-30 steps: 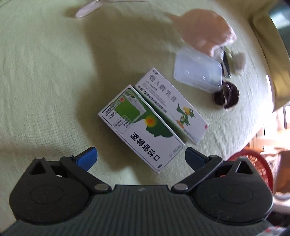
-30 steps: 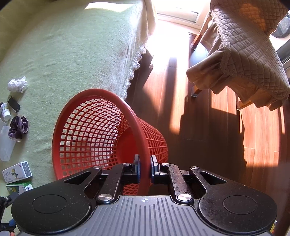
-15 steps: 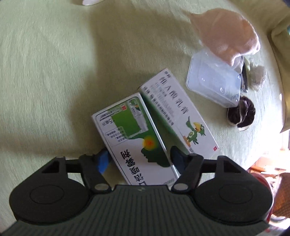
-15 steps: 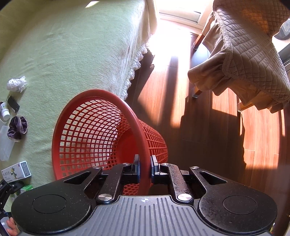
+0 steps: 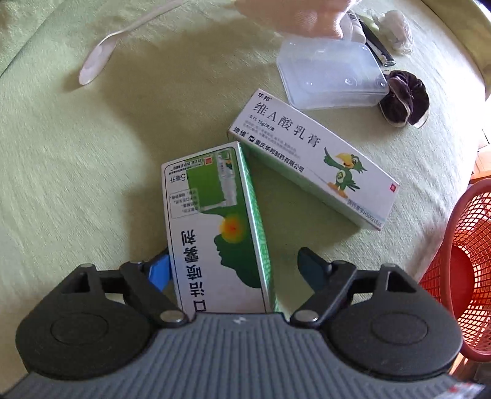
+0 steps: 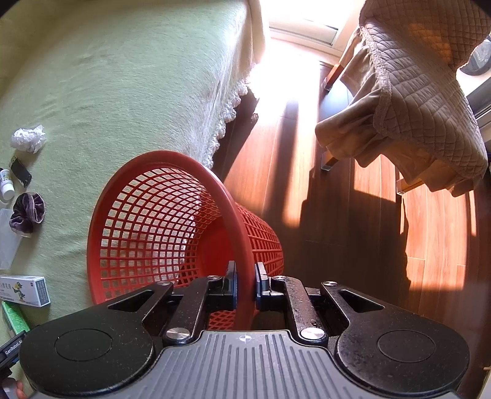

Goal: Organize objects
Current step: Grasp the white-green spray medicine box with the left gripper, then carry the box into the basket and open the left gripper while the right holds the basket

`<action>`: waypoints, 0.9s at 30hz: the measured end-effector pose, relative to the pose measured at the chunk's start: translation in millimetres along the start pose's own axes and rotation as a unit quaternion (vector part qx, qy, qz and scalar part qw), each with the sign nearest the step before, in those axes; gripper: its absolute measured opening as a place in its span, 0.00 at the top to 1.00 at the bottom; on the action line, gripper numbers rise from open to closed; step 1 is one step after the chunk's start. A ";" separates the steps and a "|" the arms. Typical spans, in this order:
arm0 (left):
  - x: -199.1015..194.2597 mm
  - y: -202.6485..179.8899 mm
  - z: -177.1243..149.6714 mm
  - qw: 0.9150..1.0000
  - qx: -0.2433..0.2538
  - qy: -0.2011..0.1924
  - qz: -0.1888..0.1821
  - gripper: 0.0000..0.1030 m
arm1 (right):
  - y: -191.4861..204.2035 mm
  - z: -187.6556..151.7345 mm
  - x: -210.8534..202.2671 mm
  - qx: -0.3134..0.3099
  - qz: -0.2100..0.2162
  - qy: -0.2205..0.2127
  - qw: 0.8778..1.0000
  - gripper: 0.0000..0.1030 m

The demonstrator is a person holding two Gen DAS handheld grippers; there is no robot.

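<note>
Left wrist view looks straight down on the green box (image 5: pixel 214 227), which lies on the pale green cloth (image 5: pixel 76 159) between the fingers of the left gripper (image 5: pixel 233 267). The jaws are opening: the blue left pad sits just beside the box's left edge, and the right pad stands clear of its green side. Nothing is clamped yet. To grip well, the gripper should probably centre across the box's narrow width, sink a little, and close squarely on the two long sides so the carton does not twist. The white box with a parrot (image 5: pixel 313 159) touches its far corner, so a clean lift straight up would likely avoid dragging it.

This view alone shows the spoon (image 5: pixel 98 58) at far left, the clear container (image 5: pixel 331 73) and a peach cloth (image 5: pixel 291 15) beyond it.

Only the right wrist view shows the right gripper (image 6: pixel 245 285) pinched tight on the rim of the red basket (image 6: pixel 153 230), held tilted at the cloth's edge above a wooden floor (image 6: pixel 353 214).
</note>
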State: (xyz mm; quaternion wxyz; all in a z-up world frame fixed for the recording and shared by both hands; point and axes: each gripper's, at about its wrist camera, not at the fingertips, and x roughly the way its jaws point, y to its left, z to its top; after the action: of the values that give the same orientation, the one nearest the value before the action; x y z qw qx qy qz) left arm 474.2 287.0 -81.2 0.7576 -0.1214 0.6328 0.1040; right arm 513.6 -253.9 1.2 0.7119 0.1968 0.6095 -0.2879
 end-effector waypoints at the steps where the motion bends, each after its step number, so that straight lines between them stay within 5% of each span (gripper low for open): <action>1: 0.0 -1.3 -1.7 1.000 0.000 -0.005 0.002 0.23 | -0.2 -0.5 0.0 -0.001 0.000 -0.001 1.000 0.93; 3: -2.7 -3.1 -4.4 1.000 0.012 -0.018 0.020 0.45 | -0.5 -0.3 0.3 -0.005 0.001 -0.002 1.000 0.93; 15: -44.4 25.4 0.8 0.999 0.031 -0.039 0.014 0.51 | -0.4 -0.3 0.6 -0.022 0.006 -0.011 1.000 0.93; 27: -88.6 -39.8 -0.9 0.993 0.098 -0.069 -0.017 0.51 | -0.7 3.0 2.3 -0.042 0.017 -0.010 0.999 0.93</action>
State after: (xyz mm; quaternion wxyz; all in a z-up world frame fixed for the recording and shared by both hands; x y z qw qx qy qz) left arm 470.0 248.6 8.0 0.8091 -0.0493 0.5844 0.0368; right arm 515.6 -256.7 -0.5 0.7306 0.1742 0.6105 -0.2515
